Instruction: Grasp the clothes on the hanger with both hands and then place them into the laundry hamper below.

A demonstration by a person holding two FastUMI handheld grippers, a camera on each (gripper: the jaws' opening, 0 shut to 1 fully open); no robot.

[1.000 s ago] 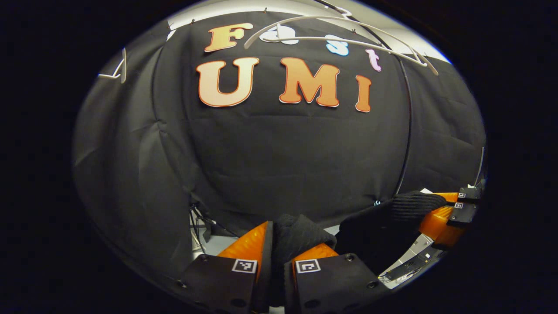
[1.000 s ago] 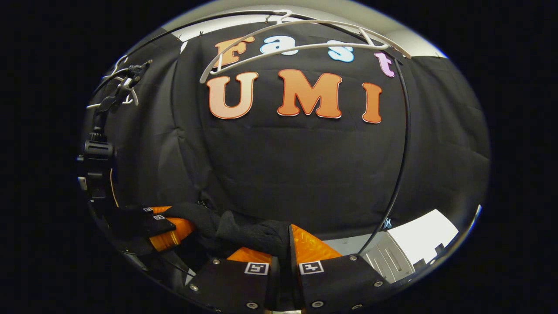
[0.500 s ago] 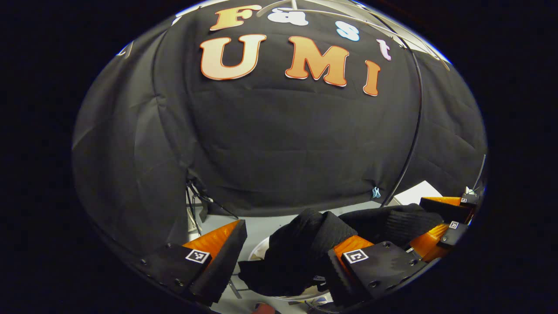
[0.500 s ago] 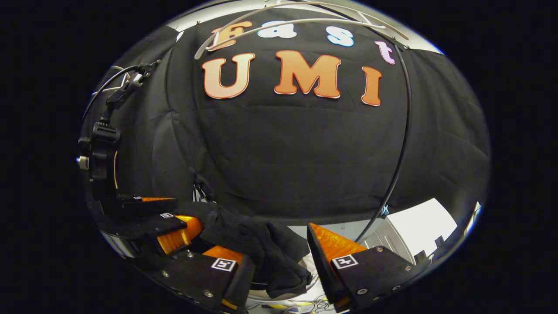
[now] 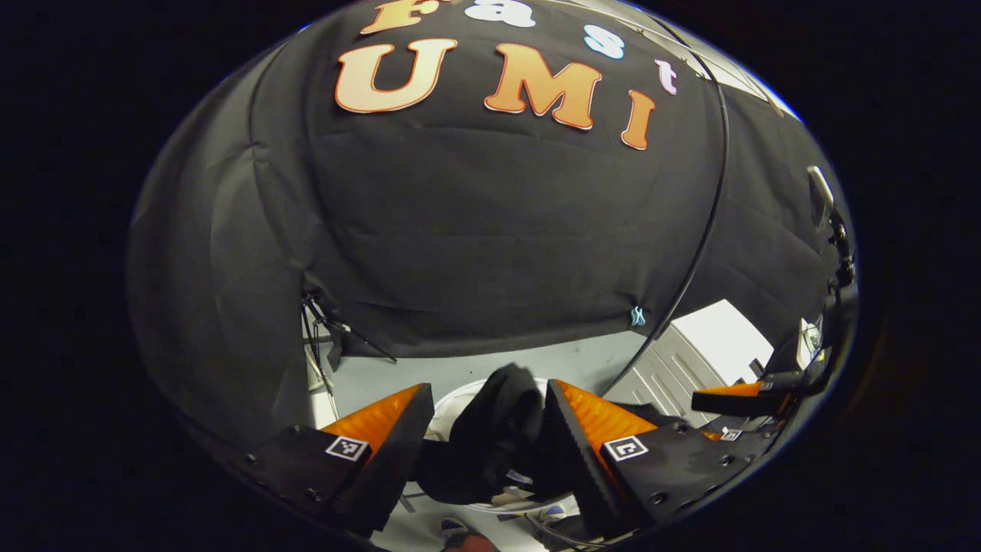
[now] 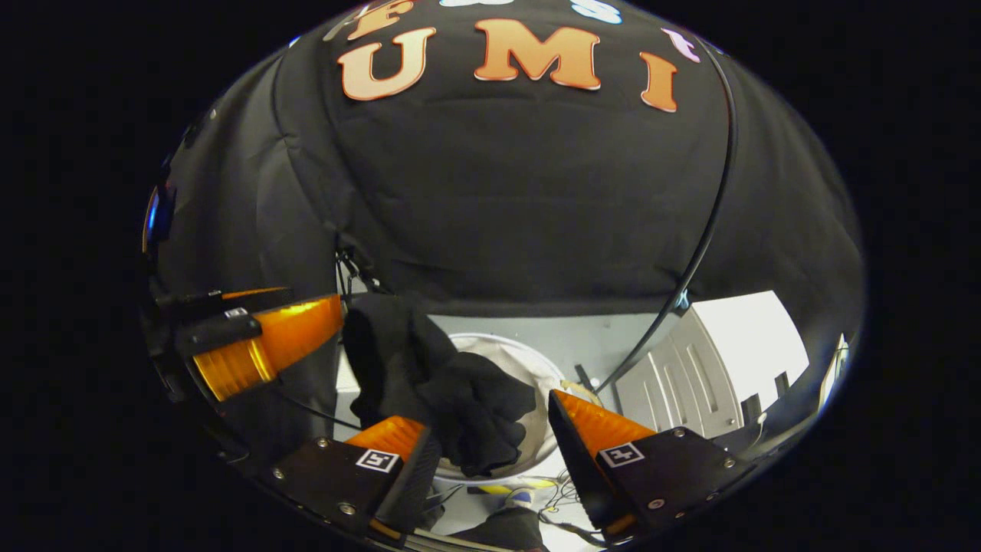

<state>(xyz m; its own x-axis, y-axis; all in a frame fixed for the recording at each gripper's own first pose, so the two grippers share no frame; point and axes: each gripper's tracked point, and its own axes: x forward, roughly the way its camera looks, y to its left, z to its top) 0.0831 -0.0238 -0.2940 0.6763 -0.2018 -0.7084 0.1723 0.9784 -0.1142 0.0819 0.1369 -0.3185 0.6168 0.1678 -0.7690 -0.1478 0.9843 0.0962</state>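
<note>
In the left gripper view the left tool stands wide, its two fingers spread apart with the black knitted garment bunched in the gap between them; the cloth lies against the inner face of the right-hand finger and sits clear of the left-hand one, so neither side clamps it. Just beyond the cloth the pale rim of the round white laundry hamper curves on the grey floor, and the garment hangs over its opening. Far to the right in that view the other tool appears low at the edge, beside a white ribbed cabinet. A thin black cable runs down the booth's black cloth wall to a small blue clip. In the right gripper view the right tool is likewise wide, with the same black garment drooping between its fingers, its lower end close to the left-hand finger; I cannot tell whether it touches. The cloth drapes down from the upper left across the hamper's near-left rim and into its pale interior. The left tool shows at the left there, close beside the garment's upper end. Loose thin wires lie on the floor just near the hamper.
</note>
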